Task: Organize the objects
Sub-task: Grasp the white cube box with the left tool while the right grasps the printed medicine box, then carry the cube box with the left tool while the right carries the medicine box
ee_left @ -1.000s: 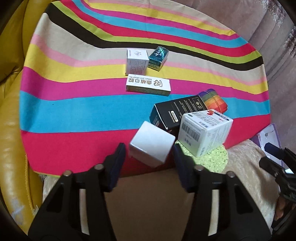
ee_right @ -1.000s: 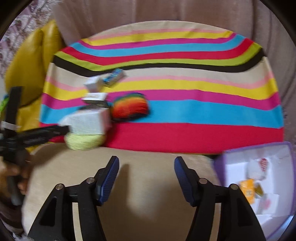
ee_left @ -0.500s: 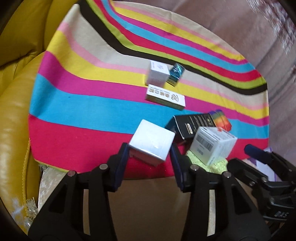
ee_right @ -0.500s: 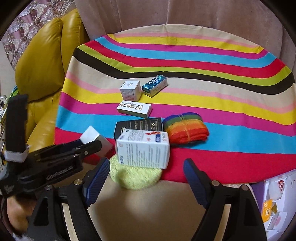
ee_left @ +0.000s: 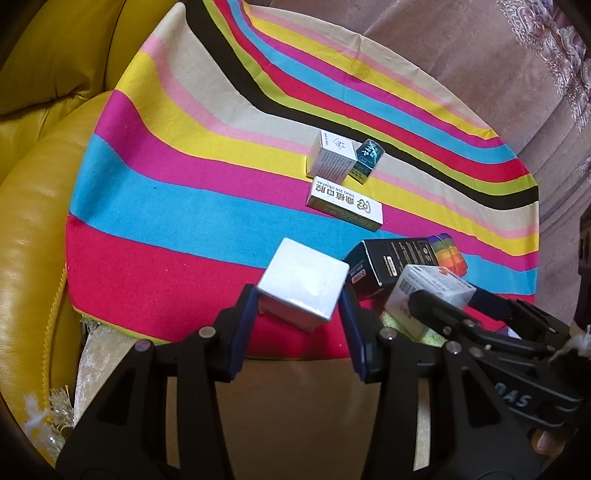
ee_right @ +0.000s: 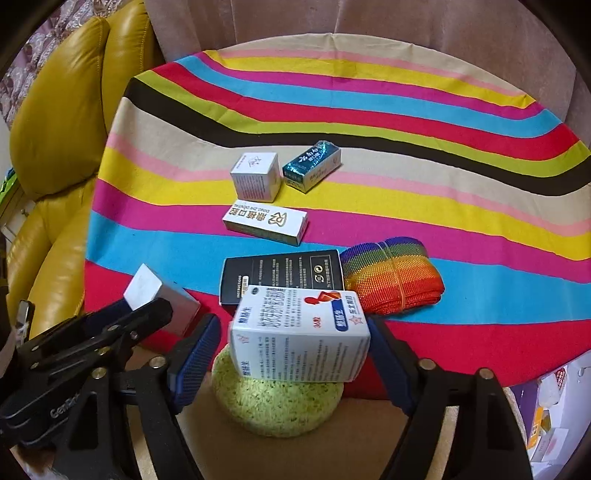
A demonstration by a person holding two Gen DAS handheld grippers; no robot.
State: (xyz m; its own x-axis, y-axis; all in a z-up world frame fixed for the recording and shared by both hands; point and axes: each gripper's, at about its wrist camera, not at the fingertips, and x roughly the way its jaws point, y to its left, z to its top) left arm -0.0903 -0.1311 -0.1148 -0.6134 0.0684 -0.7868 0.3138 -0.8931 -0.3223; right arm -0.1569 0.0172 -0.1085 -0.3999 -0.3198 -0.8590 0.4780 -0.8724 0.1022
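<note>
Two boxes in hand, near edge of striped cloth.
L tool [ee_left: 298, 309] clamped on plain white cardboard cube [ee_left: 303, 282], light, glossy, prob slippery; R tool [ee_right: 291, 345] closing round printed white medicine carton [ee_right: 299, 336] atop green sponge pad [ee_right: 277, 406]; grip flat sides, thin card crushes.

To your left sits a yellow leather armchair [ee_right: 55, 122], its padded arm running down beside the surface. Over that surface lies a striped cloth [ee_right: 406, 122] with bands of red, blue, pink, yellow, beige, green and one black line; the stripes curve from the near left toward the far right. Its near edge ends over a beige cover [ee_left: 288, 406] with a pale fringe [ee_left: 55, 402] at the near left. Behind the far edge you see dusty-pink upholstery [ee_right: 406, 26] with vertical folds, and at the far right of the left view an embroidered floral fabric [ee_left: 554, 44].
</note>
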